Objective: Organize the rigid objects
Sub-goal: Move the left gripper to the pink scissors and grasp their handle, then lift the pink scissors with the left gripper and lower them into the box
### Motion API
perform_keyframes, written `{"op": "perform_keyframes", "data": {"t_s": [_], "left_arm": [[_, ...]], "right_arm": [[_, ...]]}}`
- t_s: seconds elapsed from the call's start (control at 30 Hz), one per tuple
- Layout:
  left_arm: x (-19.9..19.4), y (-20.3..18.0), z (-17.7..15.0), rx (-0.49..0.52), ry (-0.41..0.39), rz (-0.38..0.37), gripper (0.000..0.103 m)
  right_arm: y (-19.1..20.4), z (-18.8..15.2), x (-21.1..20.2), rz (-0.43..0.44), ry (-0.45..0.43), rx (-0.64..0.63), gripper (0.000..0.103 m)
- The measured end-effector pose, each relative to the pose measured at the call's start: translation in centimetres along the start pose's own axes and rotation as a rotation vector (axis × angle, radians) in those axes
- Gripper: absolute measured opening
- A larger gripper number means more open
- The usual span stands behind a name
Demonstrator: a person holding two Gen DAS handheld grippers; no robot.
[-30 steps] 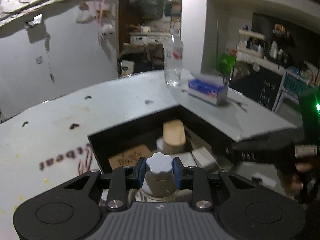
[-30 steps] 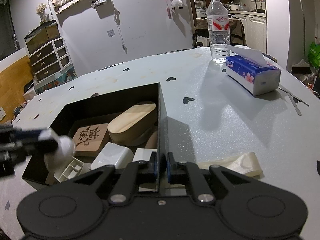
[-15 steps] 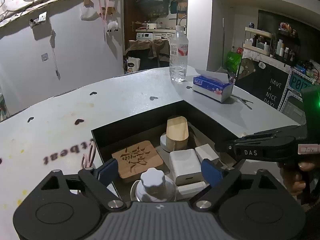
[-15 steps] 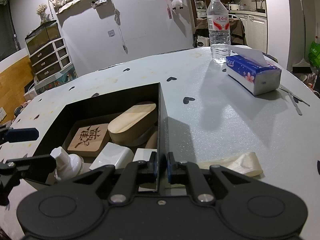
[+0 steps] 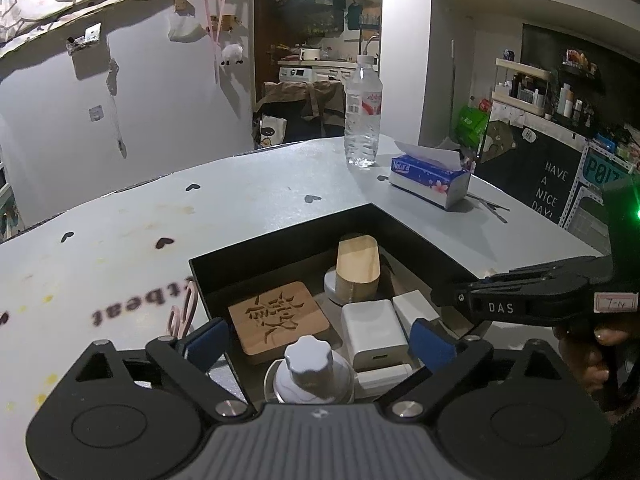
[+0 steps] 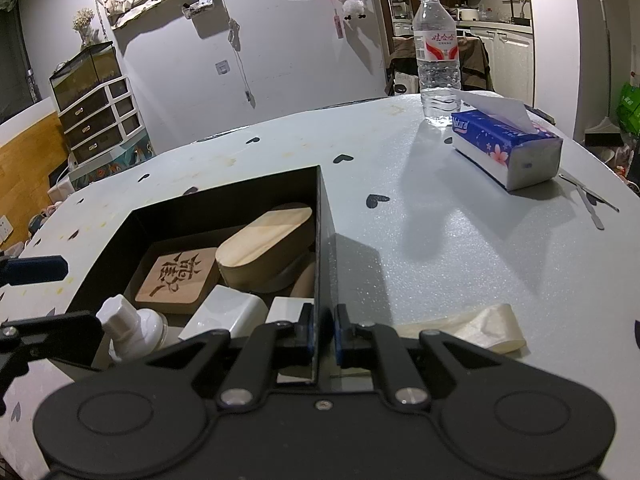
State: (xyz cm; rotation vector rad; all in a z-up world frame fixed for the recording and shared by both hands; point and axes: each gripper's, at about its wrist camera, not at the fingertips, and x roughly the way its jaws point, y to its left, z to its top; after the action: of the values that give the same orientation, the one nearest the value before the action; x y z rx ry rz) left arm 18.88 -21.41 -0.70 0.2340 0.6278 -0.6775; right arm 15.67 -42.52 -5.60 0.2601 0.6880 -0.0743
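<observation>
On the right gripper [image 5: 520, 300] I read the white letters "DAS", and beside them a small white label with handwriting that I cannot make out. The tissue pack [image 6: 506, 146] carries the brand "Natural" in white on blue. On the chalkboard [image 5: 554, 192] stands "HAVE A NICE DAY!". Next to it a teal sign [image 5: 606, 172] begins with "P0", the rest is cut off. On the table [image 5: 120, 264] I see mirrored print, perhaps "tbeat". The bottle [image 6: 438, 46] has a red and white label with Chinese characters too small for me. The wooden coaster [image 6: 178, 276] bears a carved Chinese character.
</observation>
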Motion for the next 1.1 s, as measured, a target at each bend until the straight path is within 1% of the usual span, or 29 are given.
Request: {"op": "perform_keyframes", "data": {"t_s": [0.1,0.17,0.37,0.5,0.57,0.63,0.7,0.73,0.77,0.8,0.83,0.87,1.03,1.1], "left_arm": [[-0.3,0.5,0.0,-0.016,-0.017,0.015,0.103],[-0.6,1.2,0.0,-0.036,-0.028,0.034,0.103],[-1.4,4.1,-0.7,-0.103,-0.042,0.132,0.103],[-1.8,6.4,-1.6,-0.16,-0.028,0.201,0.103],[-1.8,7.4,-2.1,-0.189,-0.011,0.219,0.103],[-1.9,8.3,-2.8,-0.222,-0.014,0.232,0.102],[-2.0,9.0,-3.4,-0.249,-0.015,0.233,0.094],[-1.8,9.3,-3.5,-0.261,-0.012,0.23,0.083],[-1.6,9.6,-3.7,-0.275,-0.006,0.228,0.073],[-1.4,9.8,-3.8,-0.286,-0.002,0.228,0.069],[-1.0,10.0,-4.0,-0.294,0.004,0.221,0.062],[-0.6,10.1,-4.0,-0.299,0.01,0.21,0.059],[1.6,10.3,-4.3,-0.313,0.048,0.159,0.059],[2.5,10.5,-4.3,-0.322,0.059,0.145,0.056]], "right_arm": [[0.0,0.0,0.0,0.0,0.0,0.0,0.01],[0.0,0.0,0.0,0.0,0.0,0.0,0.01],[0.0,0.0,0.0,0.0,0.0,0.0,0.01],[0.0,0.0,0.0,0.0,0.0,0.0,0.01],[0.0,0.0,0.0,0.0,0.0,0.0,0.01],[0.0,0.0,0.0,0.0,0.0,0.0,0.01],[0.0,0.0,0.0,0.0,0.0,0.0,0.01],[0.0,0.0,0.0,0.0,0.0,0.0,0.01],[-0.1,0.0,0.0,0.0,0.0,0.0,0.01],[-0.1,0.0,0.0,0.001,0.0,0.0,0.01],[-0.1,0.0,0.0,0.001,0.0,0.0,0.01],[-0.1,0.0,0.0,0.001,0.0,0.0,0.01],[0.0,0.0,0.0,0.001,0.0,-0.001,0.01],[0.0,0.0,0.0,0.002,0.0,0.0,0.01]]}}
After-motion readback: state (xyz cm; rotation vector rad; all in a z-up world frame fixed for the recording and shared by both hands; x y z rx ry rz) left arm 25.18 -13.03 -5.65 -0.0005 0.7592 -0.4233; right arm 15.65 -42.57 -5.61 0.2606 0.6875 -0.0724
